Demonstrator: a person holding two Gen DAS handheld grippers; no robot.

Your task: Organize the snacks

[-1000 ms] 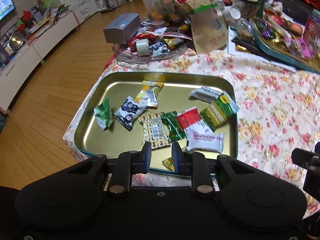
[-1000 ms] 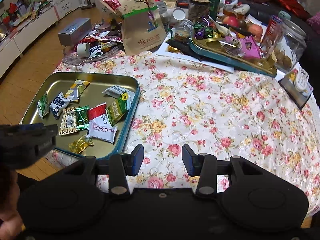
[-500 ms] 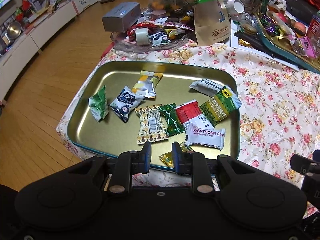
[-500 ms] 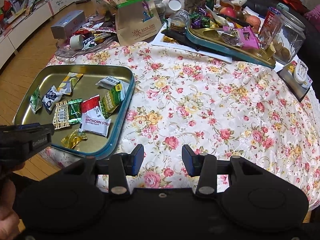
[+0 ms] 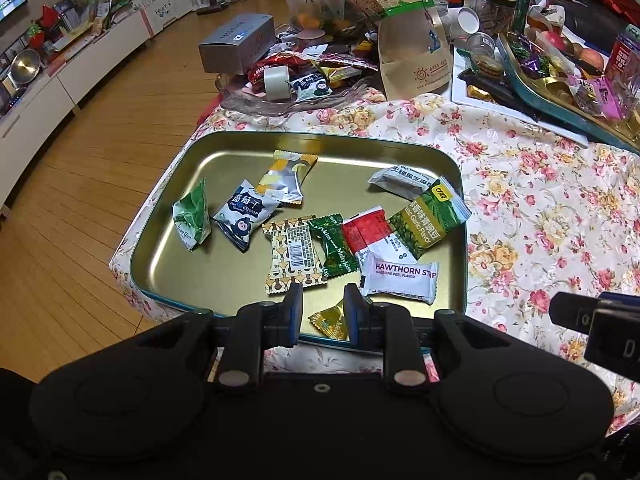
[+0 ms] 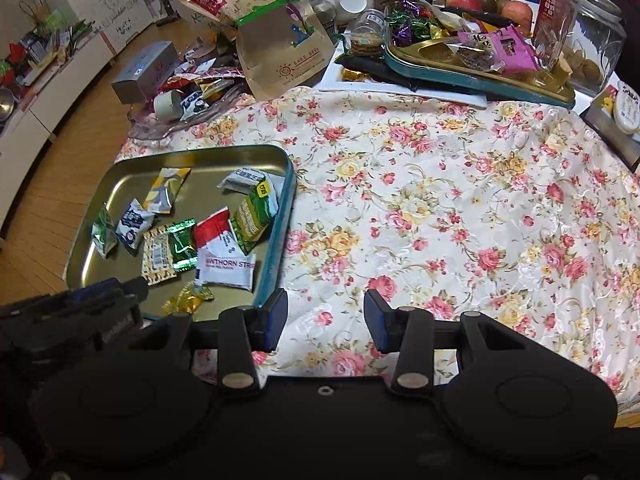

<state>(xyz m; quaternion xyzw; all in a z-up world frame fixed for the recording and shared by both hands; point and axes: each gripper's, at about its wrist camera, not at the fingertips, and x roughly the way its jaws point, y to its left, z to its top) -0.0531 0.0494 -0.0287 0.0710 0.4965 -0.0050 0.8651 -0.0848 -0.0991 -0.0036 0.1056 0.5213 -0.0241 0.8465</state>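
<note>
A gold metal tray (image 5: 180, 264) with a teal rim sits at the table's near left corner and holds several snack packets, among them a white Hawthorn strip pack (image 5: 400, 278), a green Garlic Flavor pack (image 5: 430, 220) and a small gold candy (image 5: 330, 322). The tray also shows in the right wrist view (image 6: 120, 184). My left gripper (image 5: 322, 310) is open and empty, held over the tray's near rim with the gold candy seen between its fingers. My right gripper (image 6: 326, 316) is open and empty above the floral tablecloth (image 6: 460, 220), right of the tray.
A pile of loose snacks, a tape roll (image 5: 276, 82) and a grey box (image 5: 238, 44) lie behind the tray. A kraft paper bag (image 6: 280, 40) stands at the back. A second teal tray (image 6: 480, 76) of sweets, jars and apples fill the back right. Wooden floor lies to the left.
Both grippers have pulled back and risen a little, so the tray sits farther into view. Neither gripper has opened or shut, and the snacks have not moved.
</note>
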